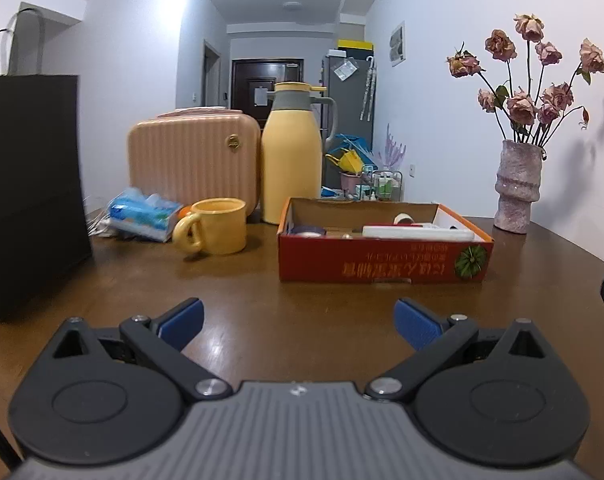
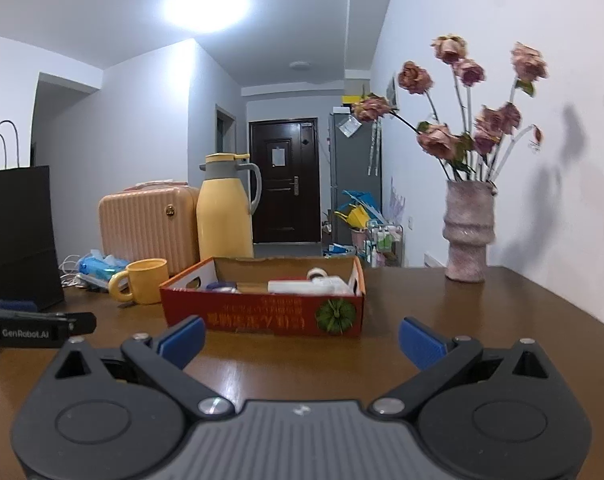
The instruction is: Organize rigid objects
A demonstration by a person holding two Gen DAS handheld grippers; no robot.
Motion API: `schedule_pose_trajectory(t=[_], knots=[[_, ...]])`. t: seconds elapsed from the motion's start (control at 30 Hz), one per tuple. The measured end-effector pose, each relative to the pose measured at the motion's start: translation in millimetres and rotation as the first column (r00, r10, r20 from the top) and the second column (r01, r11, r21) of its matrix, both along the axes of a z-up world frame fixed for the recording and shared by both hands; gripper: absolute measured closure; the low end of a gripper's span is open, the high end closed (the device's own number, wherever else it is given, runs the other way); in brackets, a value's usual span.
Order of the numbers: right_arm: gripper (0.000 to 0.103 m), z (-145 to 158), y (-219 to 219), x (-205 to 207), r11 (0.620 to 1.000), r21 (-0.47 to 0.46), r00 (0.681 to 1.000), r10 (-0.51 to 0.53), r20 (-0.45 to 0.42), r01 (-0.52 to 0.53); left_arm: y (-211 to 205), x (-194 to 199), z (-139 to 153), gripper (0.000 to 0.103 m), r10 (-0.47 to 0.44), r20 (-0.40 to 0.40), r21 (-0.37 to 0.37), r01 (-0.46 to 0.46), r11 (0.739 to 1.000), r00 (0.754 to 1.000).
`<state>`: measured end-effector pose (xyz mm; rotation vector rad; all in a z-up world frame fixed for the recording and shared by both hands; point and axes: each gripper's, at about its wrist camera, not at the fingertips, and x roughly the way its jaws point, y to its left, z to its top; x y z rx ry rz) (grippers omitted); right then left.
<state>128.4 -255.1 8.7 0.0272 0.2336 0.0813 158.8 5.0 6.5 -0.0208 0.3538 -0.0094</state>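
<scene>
Glossy brown surface (image 1: 262, 292). Red box (image 1: 383, 266) with orange lettering and a green melon print. Yellow mug (image 1: 218, 226), yellow jug (image 1: 290, 160) with grey collar. Ribbed peach case (image 1: 192, 156). Speckled pink vase (image 1: 517, 188). Blue-padded black claws (image 1: 300, 322) (image 2: 302, 340).

The red box (image 1: 381, 266) walls hide most of its contents; the black bag (image 1: 26, 184) is cut off at left

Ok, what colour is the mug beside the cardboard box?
Yellow, matching the thermos jug behind it. The mug shows best in the left wrist view.
</scene>
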Motion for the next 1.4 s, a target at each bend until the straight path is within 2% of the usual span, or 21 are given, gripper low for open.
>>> schedule_pose_trajectory(t=[0.2,0.4,0.7,1.4], knots=[[0.0,-12.5,0.5,-50.6,1.0,0.022,0.999,-0.007,-0.032,0.008,3.1,-47.0,-8.5,0.0,0.004,0.023,0.003,-0.004,1.0,1.0],[0.0,-16.1,9.7,-71.4,1.0,0.03,0.999,0.01,-0.043,-0.009,4.5,-64.3,-2.9,0.0,0.001,0.048,-0.001,-0.001,1.0,0.999],[0.0,-17.2,23.0,-76.7,0.999,0.024,0.998,0.043,-0.045,-0.042,6.4,-66.8,-3.5,0.0,0.0,0.034,-0.008,0.0,1.0,0.999],[0.0,-13.5,19.1,-82.1,0.999,0.035,0.999,0.041,-0.021,-0.04,4.7,-74.3,0.0,0.0,0.0,0.057,0.001,0.0,1.0,0.998]])
